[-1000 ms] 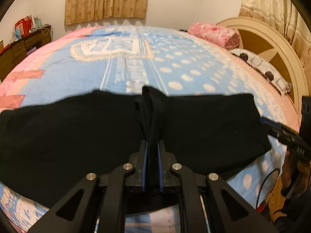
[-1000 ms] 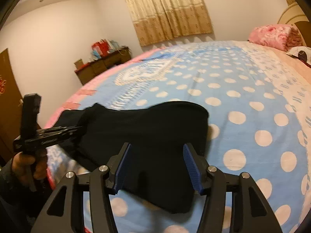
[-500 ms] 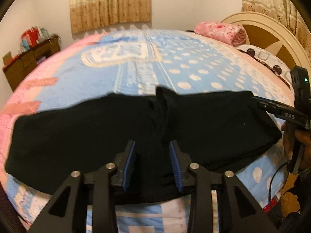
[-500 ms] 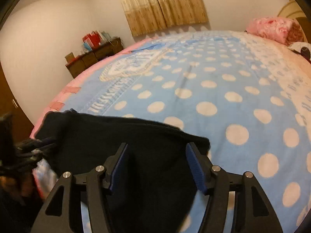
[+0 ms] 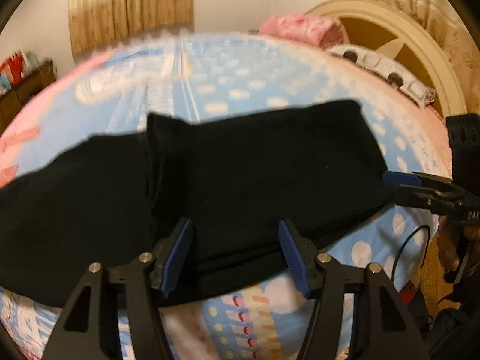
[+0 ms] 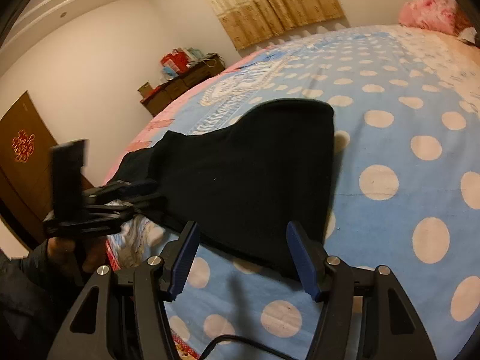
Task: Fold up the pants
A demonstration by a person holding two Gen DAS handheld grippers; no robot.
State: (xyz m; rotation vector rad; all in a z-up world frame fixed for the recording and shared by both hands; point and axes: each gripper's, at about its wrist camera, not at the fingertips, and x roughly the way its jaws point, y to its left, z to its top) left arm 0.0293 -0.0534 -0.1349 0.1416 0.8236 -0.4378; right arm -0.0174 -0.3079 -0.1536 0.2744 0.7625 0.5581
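Observation:
Black pants (image 5: 240, 165) lie folded lengthwise across the near edge of the blue polka-dot bed cover (image 5: 234, 90), with a raised crease left of the middle. My left gripper (image 5: 234, 240) hangs over their near edge, and its jaws are opening. The cloth lies under the gap, and no pad presses on it. In the right wrist view my right gripper (image 6: 243, 240) stands open over the right end of the pants (image 6: 255, 165), not pinching it. Each gripper shows in the other's view: the right gripper (image 5: 402, 180) at the pants' right end, the left gripper (image 6: 141, 189) at the left.
A pink pillow (image 5: 300, 28) and patterned pillows (image 5: 387, 69) lie against the cream headboard (image 5: 420, 45). A wooden dresser (image 6: 183, 85) with clutter stands by the far wall and a brown door (image 6: 24, 156) at the left. A black cable (image 5: 411, 246) hangs off the bed's right corner.
My left gripper has let go of the pinched crease, spread its jaws and slid right along the pants. The right gripper stayed open and shifted over the pants' end.

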